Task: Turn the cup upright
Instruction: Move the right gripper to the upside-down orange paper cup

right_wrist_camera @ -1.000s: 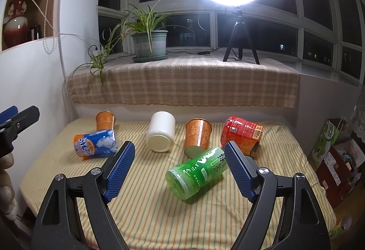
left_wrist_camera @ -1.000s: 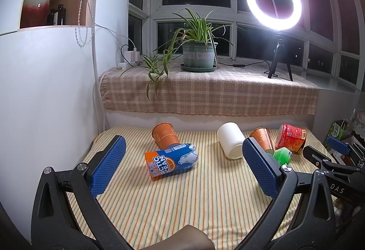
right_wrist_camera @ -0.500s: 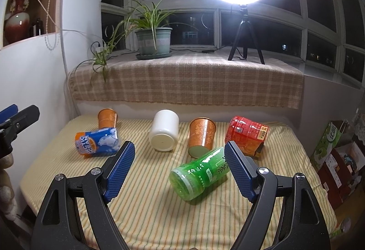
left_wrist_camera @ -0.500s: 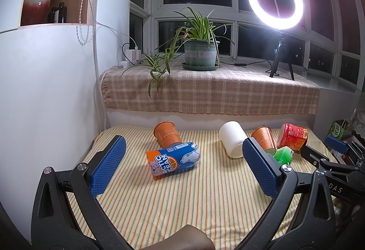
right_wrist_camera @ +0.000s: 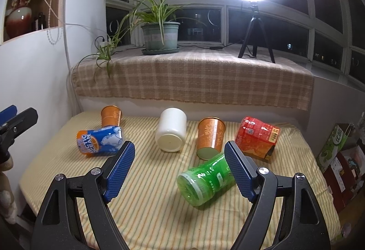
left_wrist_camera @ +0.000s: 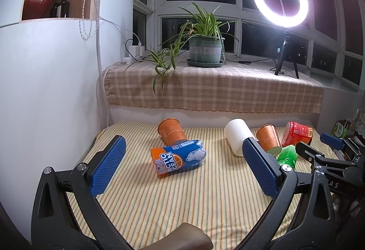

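Cups lie toppled beyond both gaping tongs, untouched.

green cup, white cup, striped tablecloth

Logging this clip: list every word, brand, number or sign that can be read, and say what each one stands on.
"ARCTIC OCEAN": on the blue and orange cup lying on its side, beside a polar bear picture.
"DAS": partial white letters on the black body of the right gripper.
Green cup lying on its side: white characters, too blurred to read.
Red cup lying on its side: label print too small to read.
Green and white carton at the right edge: unreadable.
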{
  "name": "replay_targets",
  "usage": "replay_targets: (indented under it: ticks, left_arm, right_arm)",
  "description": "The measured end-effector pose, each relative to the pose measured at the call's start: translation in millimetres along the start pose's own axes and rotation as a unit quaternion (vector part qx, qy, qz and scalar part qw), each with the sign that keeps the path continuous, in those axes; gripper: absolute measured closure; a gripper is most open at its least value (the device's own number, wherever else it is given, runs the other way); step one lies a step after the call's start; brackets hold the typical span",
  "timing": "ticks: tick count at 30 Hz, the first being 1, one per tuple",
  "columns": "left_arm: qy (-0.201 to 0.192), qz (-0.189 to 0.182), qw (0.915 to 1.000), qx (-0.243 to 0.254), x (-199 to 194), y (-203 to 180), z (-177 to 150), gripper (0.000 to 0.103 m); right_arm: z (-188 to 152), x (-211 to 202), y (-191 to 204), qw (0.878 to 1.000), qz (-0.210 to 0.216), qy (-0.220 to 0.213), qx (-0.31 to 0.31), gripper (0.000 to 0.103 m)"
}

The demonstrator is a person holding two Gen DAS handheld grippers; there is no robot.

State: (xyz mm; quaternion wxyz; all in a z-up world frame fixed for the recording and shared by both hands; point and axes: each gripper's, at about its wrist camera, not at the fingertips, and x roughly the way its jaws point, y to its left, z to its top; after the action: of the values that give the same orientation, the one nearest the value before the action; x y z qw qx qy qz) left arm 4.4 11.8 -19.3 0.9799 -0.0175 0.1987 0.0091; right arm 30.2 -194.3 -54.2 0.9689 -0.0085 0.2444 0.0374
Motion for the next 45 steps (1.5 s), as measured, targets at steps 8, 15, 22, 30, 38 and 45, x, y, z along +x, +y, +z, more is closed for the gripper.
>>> replay_targets:
  ticks: [8, 15, 22, 30, 38, 45]
  left_arm:
    - [0.019, 0.009, 0.9998, -0.007, 11.6, 16.3, -7.5, 0.000]
    - [0.038, 0.023, 0.9988, -0.023, 20.9, 39.3, -17.9, 0.000]
    - [0.060, 0.037, 0.9971, -0.027, 26.6, 59.9, -34.6, 0.000]
    - [0.075, 0.066, 0.9939, -0.047, 28.8, 89.3, -48.2, 0.000]
    - [0.089, 0.082, 0.9906, -0.063, 36.7, 111.4, -57.8, 0.000]
    - [0.101, 0.085, 0.9888, -0.071, 47.6, 119.1, -62.3, 0.000]
  right_arm:
    - [7.4, 26.7, 12.7, 1.000, 0.021, 0.017, -0.012, 0.022]
    - [21.9, 62.9, 33.7, 0.997, 0.058, 0.042, -0.030, 0.022]
    - [34.8, 113.9, 58.4, 0.991, 0.096, 0.084, -0.046, 0.022]
    - [46.6, 179.8, 76.2, 0.979, 0.137, 0.149, -0.030, 0.022]
    - [52.9, 230.2, 105.5, 0.968, 0.146, 0.194, -0.059, 0.022]
    - [60.9, 275.7, 129.3, 0.948, 0.180, 0.253, -0.068, 0.022]
